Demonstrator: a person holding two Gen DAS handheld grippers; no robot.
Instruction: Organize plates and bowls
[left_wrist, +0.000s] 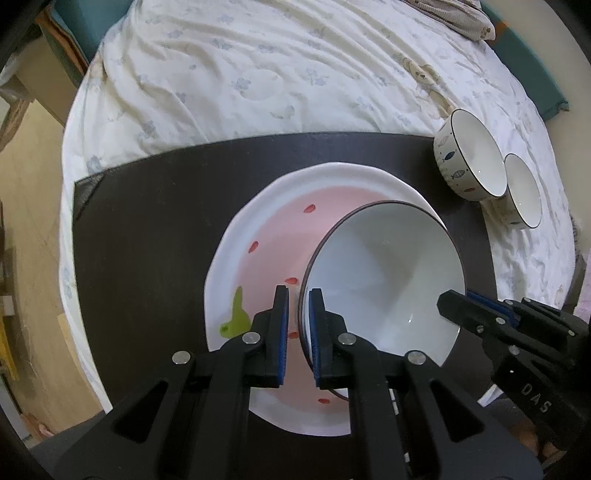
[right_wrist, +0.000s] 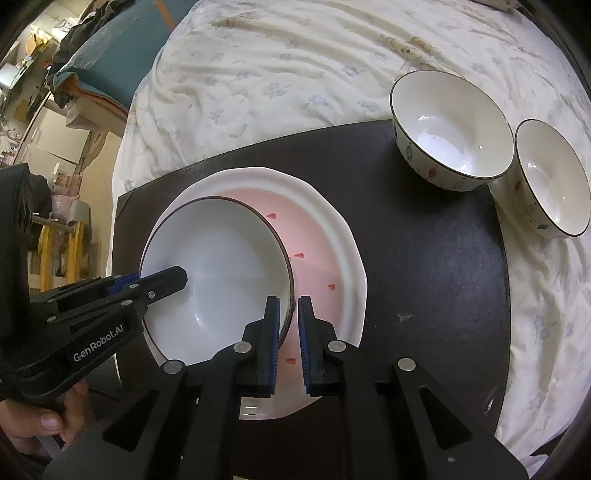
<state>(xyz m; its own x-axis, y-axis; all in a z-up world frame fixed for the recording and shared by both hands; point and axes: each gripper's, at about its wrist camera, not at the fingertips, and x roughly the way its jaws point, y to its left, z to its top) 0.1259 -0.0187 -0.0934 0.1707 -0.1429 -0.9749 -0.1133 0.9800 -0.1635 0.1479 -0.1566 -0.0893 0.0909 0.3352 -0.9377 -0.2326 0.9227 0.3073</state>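
Left wrist view: a dark tabletop (left_wrist: 155, 236) lies on a bed (left_wrist: 229, 74) covered with a pale flowered quilt. Bare board stretches to the left and behind the plate (left_wrist: 258, 221); its far edge meets the quilt. The plate is white-rimmed with a pink centre, red petal marks and a green shape. A white bowl (left_wrist: 384, 280) with a dark rim sits tilted on the plate's right side. The left gripper (left_wrist: 298, 325) has its jaws clamped on the bowl's near-left rim. The right gripper (left_wrist: 458, 306) grips the bowl's right rim, jaws together on it. Two patterned bowls (left_wrist: 465, 162) sit at the board's far right corner.

Right wrist view: the right gripper's jaws straddle the bowl's right rim. Bare board lies to the right, up to the two patterned bowls.
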